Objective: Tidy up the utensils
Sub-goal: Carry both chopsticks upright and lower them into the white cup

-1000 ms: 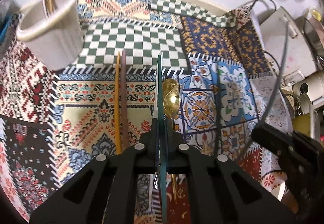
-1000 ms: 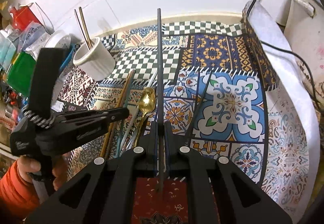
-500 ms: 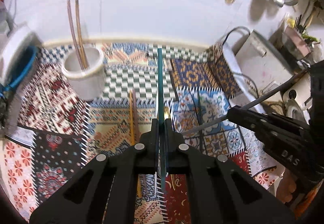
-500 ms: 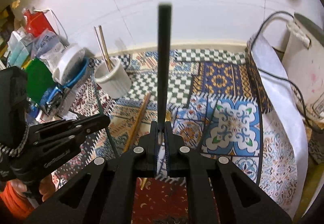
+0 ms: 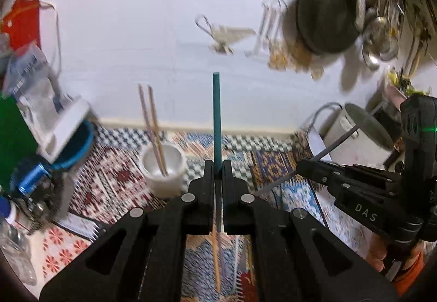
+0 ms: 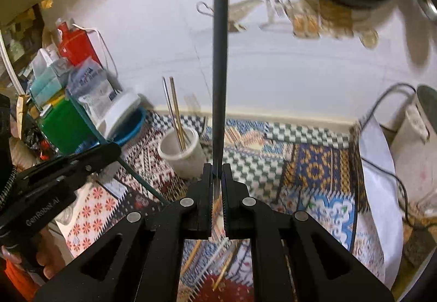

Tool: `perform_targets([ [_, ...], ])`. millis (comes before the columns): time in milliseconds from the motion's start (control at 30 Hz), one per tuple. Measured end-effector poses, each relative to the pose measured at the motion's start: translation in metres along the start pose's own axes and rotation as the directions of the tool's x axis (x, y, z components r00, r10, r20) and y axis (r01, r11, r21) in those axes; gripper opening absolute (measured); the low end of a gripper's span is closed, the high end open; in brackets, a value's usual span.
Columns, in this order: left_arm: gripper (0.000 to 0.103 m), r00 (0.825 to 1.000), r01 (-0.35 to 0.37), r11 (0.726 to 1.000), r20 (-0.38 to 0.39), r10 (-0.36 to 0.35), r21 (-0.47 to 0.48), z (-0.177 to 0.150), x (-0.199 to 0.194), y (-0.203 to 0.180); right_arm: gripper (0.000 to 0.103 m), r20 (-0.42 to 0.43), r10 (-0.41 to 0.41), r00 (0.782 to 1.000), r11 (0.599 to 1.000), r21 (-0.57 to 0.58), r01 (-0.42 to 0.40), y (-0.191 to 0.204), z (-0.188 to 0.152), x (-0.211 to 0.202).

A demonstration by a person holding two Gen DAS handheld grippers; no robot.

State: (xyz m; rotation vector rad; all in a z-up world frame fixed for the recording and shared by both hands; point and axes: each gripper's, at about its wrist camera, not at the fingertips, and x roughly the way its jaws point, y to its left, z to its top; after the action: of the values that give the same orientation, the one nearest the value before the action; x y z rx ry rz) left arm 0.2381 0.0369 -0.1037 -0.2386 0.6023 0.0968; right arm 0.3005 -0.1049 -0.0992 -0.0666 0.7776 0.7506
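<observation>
My left gripper (image 5: pixel 217 168) is shut on a teal chopstick (image 5: pixel 216 116) that points up and away, held above the patterned mat. My right gripper (image 6: pixel 217 169) is shut on a dark grey chopstick (image 6: pixel 220 70), also raised. A white utensil cup (image 5: pixel 164 162) with two wooden chopsticks (image 5: pixel 153 121) stands on the mat left of the left gripper; it also shows in the right wrist view (image 6: pixel 181 153). More chopsticks (image 5: pixel 217 261) lie on the mat under the left gripper. The right gripper shows in the left wrist view (image 5: pixel 355 187), the left gripper in the right wrist view (image 6: pixel 68 173).
A patterned mat (image 6: pixel 314 165) covers the counter up to a white wall. Boxes, a green container (image 6: pixel 62 127) and a blue-rimmed lid (image 5: pixel 73 143) crowd the left. A white appliance (image 5: pixel 360 135) with a cable stands at the right. A dark pan (image 5: pixel 327 12) hangs on the wall.
Both grippers have risen and tilted up with their chopsticks, away from the mat. The cup now sits lower and nearer the centre in both views; the wall fills more of them.
</observation>
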Motion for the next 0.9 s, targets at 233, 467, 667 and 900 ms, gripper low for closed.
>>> perform_targets([
  [233, 0.003, 0.995, -0.047, 0.998, 0.086, 0.05, -0.035, 0.03, -0.018, 0.03, 0.005, 0.053, 0.032, 0.998, 0.999, -0.036, -0.03, 0.016, 0.033, 0.007],
  [467, 0.003, 0.984, -0.093, 0.992, 0.146, 0.104, -0.082, 0.059, -0.024, 0.062, 0.005, 0.081, 0.076, 0.994, 0.995, -0.073, -0.07, 0.034, 0.061, 0.023],
  [667, 0.003, 0.981, -0.101, 0.987, 0.153, 0.12, -0.129, 0.077, -0.005, 0.083, 0.005, 0.065, 0.11, 0.992, 0.99, -0.095, -0.104, 0.045, 0.074, 0.048],
  [900, 0.003, 0.987, -0.11, 0.98, 0.101, 0.127, -0.164, 0.076, 0.036, 0.098, 0.005, -0.015, 0.115, 0.993, 0.989, -0.096, -0.116, 0.05, 0.075, 0.094],
])
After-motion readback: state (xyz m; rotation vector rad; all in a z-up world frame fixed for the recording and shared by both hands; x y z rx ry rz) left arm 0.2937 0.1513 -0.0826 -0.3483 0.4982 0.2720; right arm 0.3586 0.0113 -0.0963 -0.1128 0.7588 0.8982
